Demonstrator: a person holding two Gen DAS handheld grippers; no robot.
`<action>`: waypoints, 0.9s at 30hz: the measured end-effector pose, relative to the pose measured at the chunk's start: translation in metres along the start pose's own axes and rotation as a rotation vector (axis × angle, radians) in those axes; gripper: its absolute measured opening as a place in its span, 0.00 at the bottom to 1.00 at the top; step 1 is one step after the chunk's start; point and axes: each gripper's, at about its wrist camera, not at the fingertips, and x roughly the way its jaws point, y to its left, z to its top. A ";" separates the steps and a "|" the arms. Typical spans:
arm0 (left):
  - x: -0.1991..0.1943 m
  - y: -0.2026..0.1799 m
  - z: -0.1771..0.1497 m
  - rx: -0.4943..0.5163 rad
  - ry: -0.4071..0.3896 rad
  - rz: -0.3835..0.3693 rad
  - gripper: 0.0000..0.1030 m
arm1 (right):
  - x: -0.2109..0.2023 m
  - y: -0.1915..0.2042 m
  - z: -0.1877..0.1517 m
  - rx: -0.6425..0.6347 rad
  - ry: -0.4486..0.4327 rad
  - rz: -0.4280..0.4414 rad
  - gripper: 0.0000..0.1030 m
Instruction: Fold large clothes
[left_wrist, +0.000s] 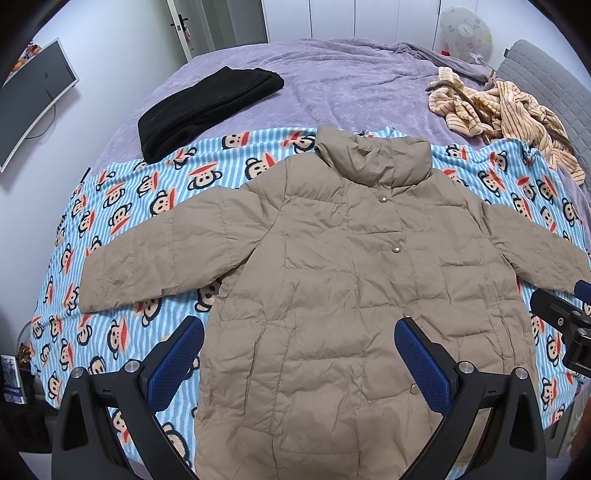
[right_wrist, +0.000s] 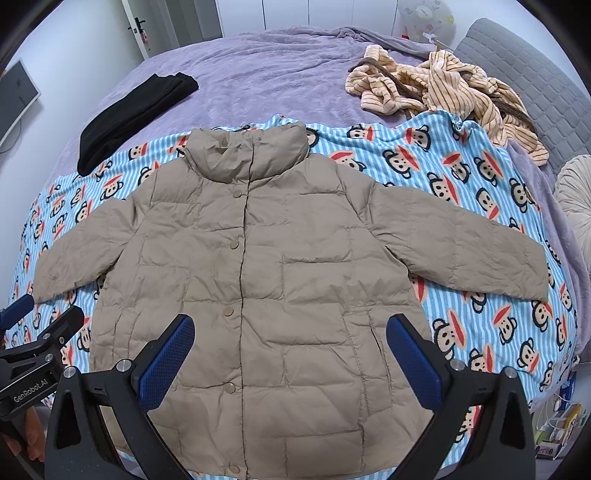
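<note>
A tan puffer jacket (left_wrist: 332, 251) lies flat, front up and snapped shut, sleeves spread, on a blue striped monkey-print blanket (left_wrist: 122, 206). It also shows in the right wrist view (right_wrist: 258, 266). My left gripper (left_wrist: 299, 332) is open and empty, hovering above the jacket's lower left part. My right gripper (right_wrist: 290, 328) is open and empty, hovering above the jacket's lower right part. The right gripper's body shows at the right edge of the left wrist view (left_wrist: 565, 321). The left gripper's body shows at the left edge of the right wrist view (right_wrist: 37, 350).
The blanket (right_wrist: 461, 177) covers the near part of a purple bed (left_wrist: 332, 81). A folded black garment (left_wrist: 207, 107) lies at the back left. A crumpled tan striped garment (left_wrist: 498, 107) lies at the back right. A monitor (left_wrist: 29, 96) stands left of the bed.
</note>
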 end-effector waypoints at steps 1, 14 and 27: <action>0.000 0.000 0.000 -0.001 0.000 0.000 1.00 | 0.001 0.001 0.000 -0.001 0.000 0.001 1.00; 0.005 0.003 -0.006 -0.003 0.004 0.004 1.00 | 0.001 0.002 0.001 0.002 0.002 -0.001 1.00; 0.006 0.003 -0.004 -0.003 0.009 0.006 1.00 | 0.002 0.003 0.001 0.001 0.003 0.000 1.00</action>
